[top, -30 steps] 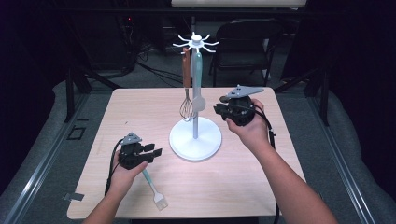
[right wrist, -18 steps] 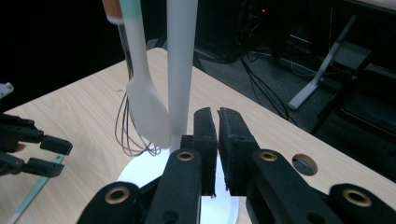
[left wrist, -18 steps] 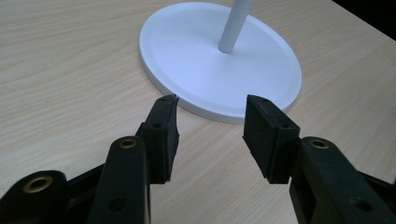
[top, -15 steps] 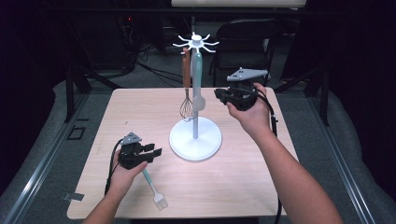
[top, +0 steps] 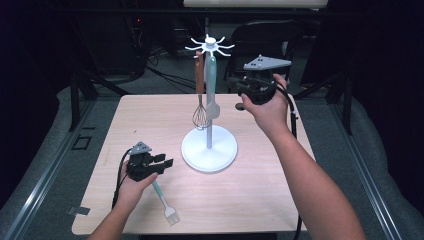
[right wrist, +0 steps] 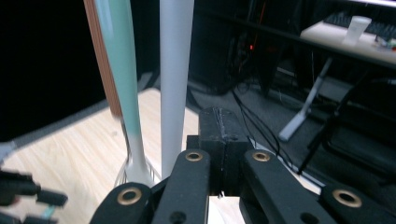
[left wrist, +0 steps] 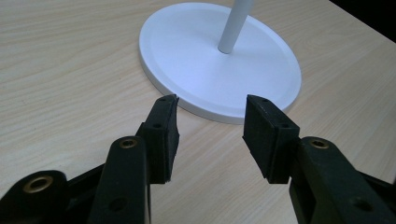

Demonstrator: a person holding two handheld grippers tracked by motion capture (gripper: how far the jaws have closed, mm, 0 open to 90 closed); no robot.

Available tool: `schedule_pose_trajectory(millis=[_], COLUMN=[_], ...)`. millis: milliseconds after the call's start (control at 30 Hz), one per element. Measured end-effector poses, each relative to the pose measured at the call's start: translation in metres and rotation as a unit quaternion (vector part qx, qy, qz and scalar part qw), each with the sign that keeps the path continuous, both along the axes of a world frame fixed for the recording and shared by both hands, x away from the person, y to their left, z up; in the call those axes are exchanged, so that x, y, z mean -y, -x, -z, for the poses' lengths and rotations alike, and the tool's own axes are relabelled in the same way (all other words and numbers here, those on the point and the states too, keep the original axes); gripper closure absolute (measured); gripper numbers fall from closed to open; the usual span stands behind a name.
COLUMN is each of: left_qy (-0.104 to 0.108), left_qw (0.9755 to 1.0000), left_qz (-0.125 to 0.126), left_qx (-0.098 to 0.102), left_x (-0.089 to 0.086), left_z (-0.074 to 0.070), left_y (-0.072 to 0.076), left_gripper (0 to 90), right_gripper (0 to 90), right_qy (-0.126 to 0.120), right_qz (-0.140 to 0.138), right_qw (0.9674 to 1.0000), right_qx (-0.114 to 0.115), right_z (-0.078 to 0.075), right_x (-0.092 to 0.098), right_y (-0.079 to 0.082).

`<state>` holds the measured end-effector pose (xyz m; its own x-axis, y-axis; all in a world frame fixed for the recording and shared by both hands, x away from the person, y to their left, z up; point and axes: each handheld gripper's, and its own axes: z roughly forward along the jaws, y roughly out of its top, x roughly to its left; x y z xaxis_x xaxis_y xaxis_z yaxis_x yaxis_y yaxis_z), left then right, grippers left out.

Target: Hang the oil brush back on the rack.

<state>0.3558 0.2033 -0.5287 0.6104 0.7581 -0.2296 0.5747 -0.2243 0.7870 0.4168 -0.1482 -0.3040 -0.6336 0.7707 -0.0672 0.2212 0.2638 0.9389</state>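
Note:
A white utensil stand [top: 209, 150] rises from the middle of the wooden table [top: 145, 115]. From its top hooks hang a whisk [top: 200, 117] with a brown handle and a mint-green spatula [top: 212, 82]. My right gripper [top: 241, 95] is held high to the right of the pole [right wrist: 175, 84]; its jaws have just been closing and are shut with nothing between them. The spatula [right wrist: 122, 70] hangs just left of the pole. My left gripper [top: 164, 164] rests low on the table, open and empty, pointing at the stand's base [left wrist: 219, 60]. A mint-handled brush [top: 167, 210] lies beside it.
A dark chair [top: 265, 40] stands behind the table's far edge. Metal rails [top: 45, 175] run along the floor on the left. Bare tabletop spreads to the left of the stand and in front of it.
My right gripper has risen and drawn slightly away from the hanging utensils, its jaws closing. The left gripper and the brush have not moved.

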Motion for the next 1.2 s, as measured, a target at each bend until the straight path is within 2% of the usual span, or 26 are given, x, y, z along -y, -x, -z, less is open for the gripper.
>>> schedule_pose_trajectory(millis=[200,300,633,900,1200], left_qy=[-0.001,-0.002,-0.006,-0.002,-0.003], left_qw=[1.0,1.0,1.0,1.0,1.0], left_qz=[0.001,0.001,0.003,0.001,-0.002], left_qx=[0.002,0.0,0.0,0.0,0.002], left_x=[0.001,0.0,0.002,0.0,-0.001], left_z=[0.0,0.0,0.002,0.001,0.001], left_y=[0.0,0.0,0.0,0.0,-0.001], left_gripper=[54.7,54.8,54.9,55.2,55.2], right_gripper=[90.0,90.0,90.0,90.0,90.0], right_qy=[-0.046,-0.059,-0.057,-0.05,-0.04], right_qz=[0.007,0.011,0.007,0.003,-0.018], right_qw=[0.9986,0.9974,0.9966,0.9967,0.9964], right_qx=[0.025,0.039,0.058,0.064,0.073], right_z=[-0.021,-0.03,-0.047,-0.049,-0.051], right_x=[0.004,0.005,0.001,-0.004,-0.021], right_y=[-0.002,-0.001,0.004,0.01,0.019])
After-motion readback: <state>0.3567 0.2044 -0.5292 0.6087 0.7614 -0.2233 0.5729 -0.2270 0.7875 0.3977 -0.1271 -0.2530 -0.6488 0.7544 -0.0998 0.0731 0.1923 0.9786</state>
